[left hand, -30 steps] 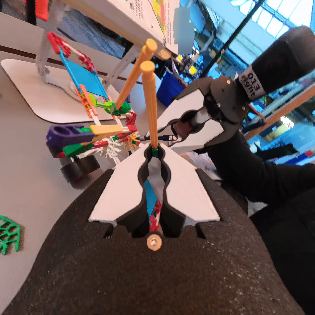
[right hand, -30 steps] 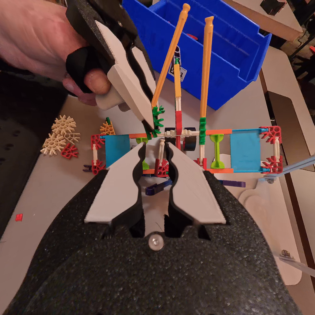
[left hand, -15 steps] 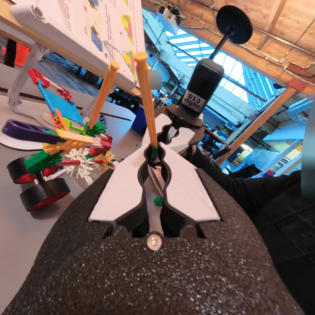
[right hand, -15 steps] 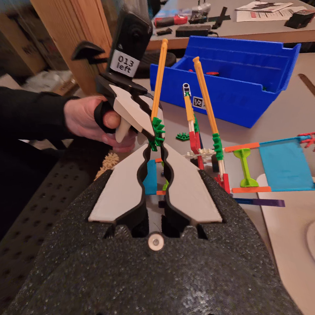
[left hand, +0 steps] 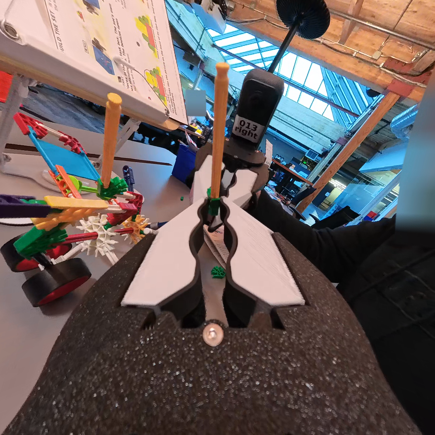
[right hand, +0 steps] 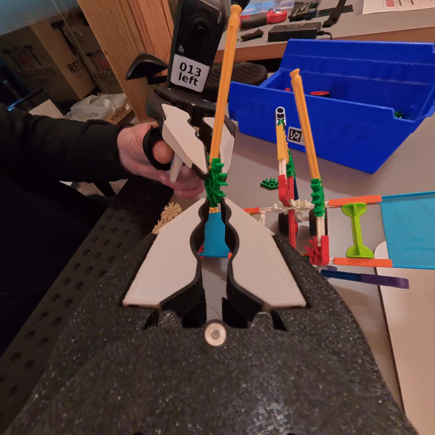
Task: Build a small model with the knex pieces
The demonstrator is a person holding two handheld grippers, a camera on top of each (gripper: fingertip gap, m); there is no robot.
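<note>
Both grippers meet at one green connector [right hand: 215,182] that carries a long orange rod [right hand: 222,89] standing nearly upright. The left gripper [left hand: 213,207] has its fingertips pressed onto the connector just under the rod's foot; the right gripper [right hand: 214,202] nips the same connector from the opposite side, lower down, its white fingers nearly together around it. Whether this piece is joined to the model behind it is hard to tell, since the fingers cover the join.

The toy model [right hand: 315,221] stands on a pale grey table [right hand: 254,162]: a second orange rod [right hand: 304,124] rising from another green connector, white snowflake hubs, red and yellow rods, light blue panels, a lime spool and black wheels with red centres [left hand: 56,284]. A loose green piece [right hand: 270,183] lies on the table beyond it, with tan hubs [right hand: 170,209] at the table's near edge. A blue bin [right hand: 341,113] sits behind. An instruction sheet on a tilted stand [left hand: 94,47] leans over the table. Overhead run timber beams and skylights [left hand: 301,70]; a wooden post and cardboard boxes stand to one side
</note>
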